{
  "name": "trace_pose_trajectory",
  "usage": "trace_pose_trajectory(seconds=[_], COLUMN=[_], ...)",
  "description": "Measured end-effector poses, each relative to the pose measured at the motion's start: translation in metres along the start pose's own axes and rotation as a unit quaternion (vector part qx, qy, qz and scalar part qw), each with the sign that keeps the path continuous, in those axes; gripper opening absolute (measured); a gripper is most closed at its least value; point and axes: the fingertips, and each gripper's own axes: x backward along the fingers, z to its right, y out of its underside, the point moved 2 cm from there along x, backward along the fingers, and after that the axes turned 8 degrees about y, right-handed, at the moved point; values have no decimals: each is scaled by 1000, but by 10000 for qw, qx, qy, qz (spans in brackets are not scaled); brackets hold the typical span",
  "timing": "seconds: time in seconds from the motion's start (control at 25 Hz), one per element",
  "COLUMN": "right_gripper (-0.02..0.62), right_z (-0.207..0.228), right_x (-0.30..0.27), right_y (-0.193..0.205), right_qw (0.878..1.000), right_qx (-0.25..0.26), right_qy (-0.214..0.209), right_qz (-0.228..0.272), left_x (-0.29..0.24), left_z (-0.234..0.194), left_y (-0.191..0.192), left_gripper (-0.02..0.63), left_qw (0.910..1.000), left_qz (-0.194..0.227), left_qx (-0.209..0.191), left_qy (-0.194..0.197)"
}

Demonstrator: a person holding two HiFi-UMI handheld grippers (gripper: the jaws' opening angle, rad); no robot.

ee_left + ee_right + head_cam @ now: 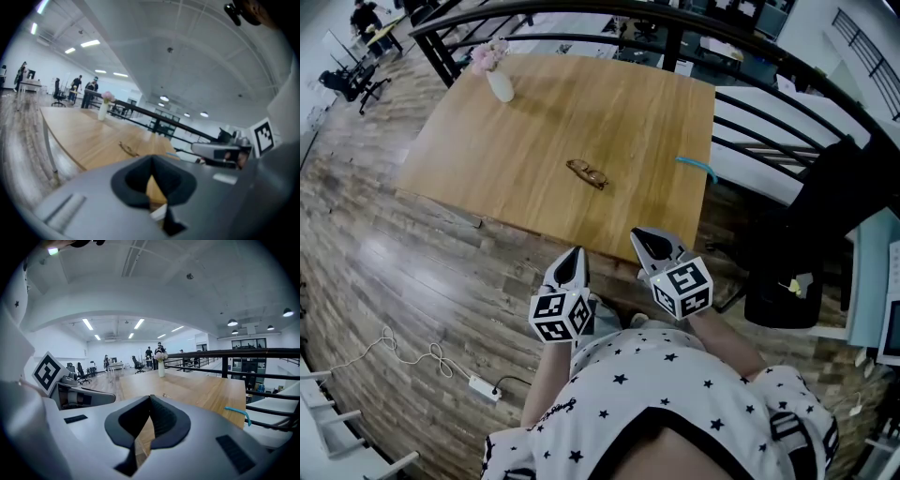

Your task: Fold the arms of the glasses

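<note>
A pair of brown glasses point(586, 173) lies on the wooden table point(506, 141), a little right of its middle; the left gripper view shows the glasses point(128, 149) thin and far off. My left gripper point(575, 257) is shut and empty, held off the table's near edge. Beside it my right gripper point(648, 240) is shut too, with nothing between its jaws, also short of the table. Both point toward the table from close to my body. In the right gripper view only a small speck of the glasses point(165, 395) shows.
A white vase with pink flowers point(495, 75) stands at the table's far left corner. A light-blue strip point(697, 166) lies at the table's right edge. Black railings point(769, 56) run behind and right. A power strip with white cable point(478, 385) lies on the wood floor.
</note>
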Motion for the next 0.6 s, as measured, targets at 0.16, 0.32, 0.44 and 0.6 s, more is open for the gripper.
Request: trace_pose_trajectory(seconds=[0.16, 0.32, 0.44, 0.6], right_gripper=[17, 17, 17, 17], right_z=[-3, -3, -3, -2], right_x=[-1, 0, 0, 0], right_y=[-4, -8, -8, -7], right_qw=[10000, 9999, 9999, 9999], right_qx=[-47, -63, -58, -77], right_qy=[-38, -41, -43, -29], right_qz=[79, 131, 129, 137], left_x=[-1, -2, -2, -3], left_z=[-3, -2, -2, -3], left_y=[-3, -4, -4, -3], left_gripper=[8, 8, 8, 8], left_qw=[10000, 10000, 10000, 10000], left_qz=[36, 24, 29, 14], left_qx=[-13, -22, 10, 39], left_qy=[-15, 8, 10, 30])
